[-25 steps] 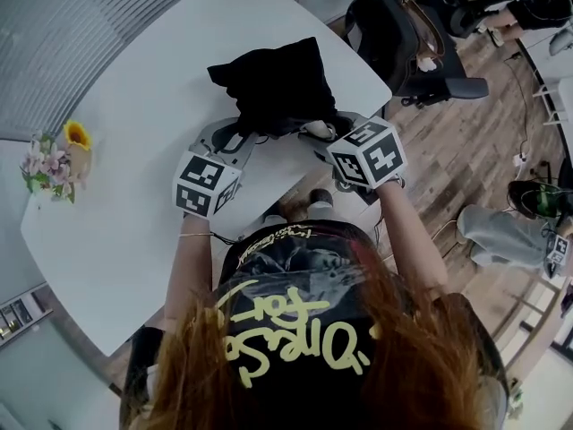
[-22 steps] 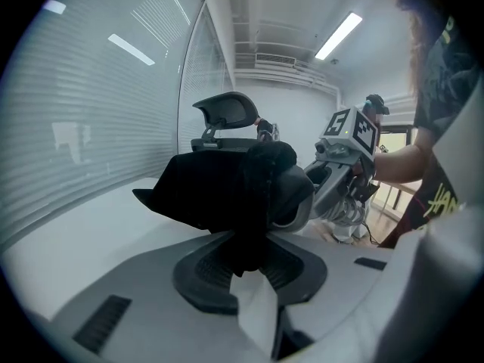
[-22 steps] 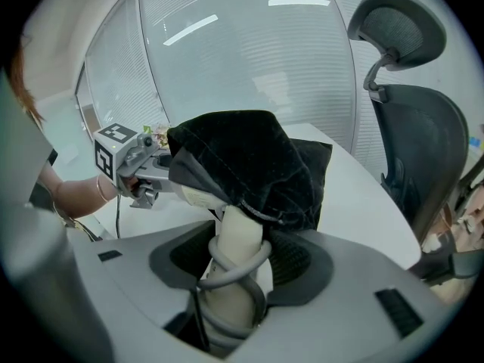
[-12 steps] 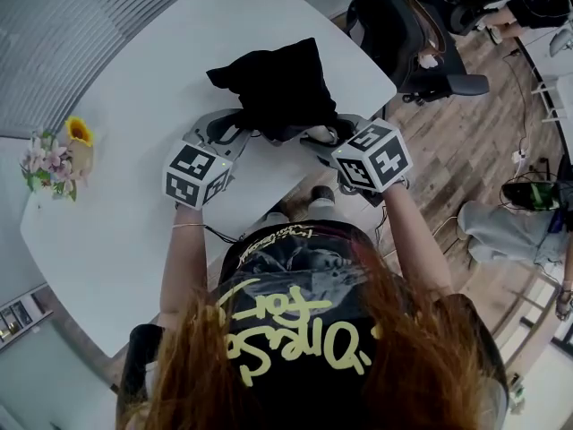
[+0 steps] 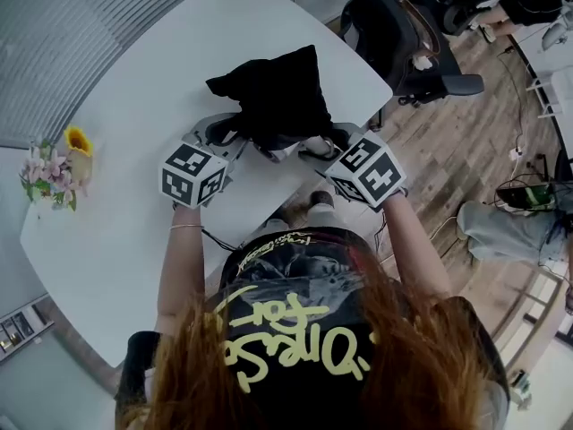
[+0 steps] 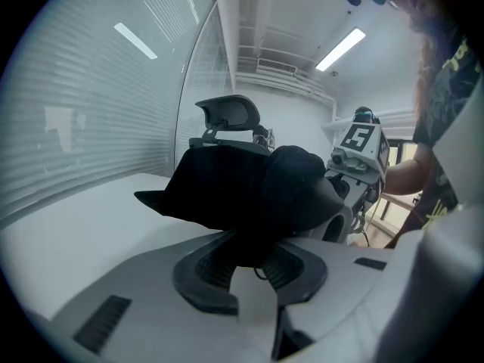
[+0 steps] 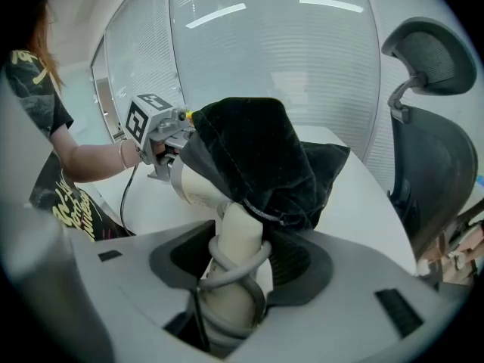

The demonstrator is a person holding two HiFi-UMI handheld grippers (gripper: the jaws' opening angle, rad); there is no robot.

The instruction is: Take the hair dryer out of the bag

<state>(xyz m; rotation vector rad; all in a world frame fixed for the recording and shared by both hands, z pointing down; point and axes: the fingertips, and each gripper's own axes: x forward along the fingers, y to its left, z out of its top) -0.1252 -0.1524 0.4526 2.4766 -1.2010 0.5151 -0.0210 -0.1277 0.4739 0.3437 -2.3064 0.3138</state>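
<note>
On the white table [image 5: 134, 106], your left gripper [image 6: 255, 269] has its jaws narrowed, pinching a fold of the black bag [image 5: 279, 92]. Your right gripper [image 7: 240, 274] clamps the cord-wrapped handle of the cream hair dryer [image 7: 198, 189], its body half covered by the bag

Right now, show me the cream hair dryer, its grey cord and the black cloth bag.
cream hair dryer [image 7: 241, 229]: right gripper view, handle.
grey cord [image 7: 234, 274]: right gripper view, wrapped loop.
black cloth bag [image 5: 282, 97]: head view, middle.
</note>
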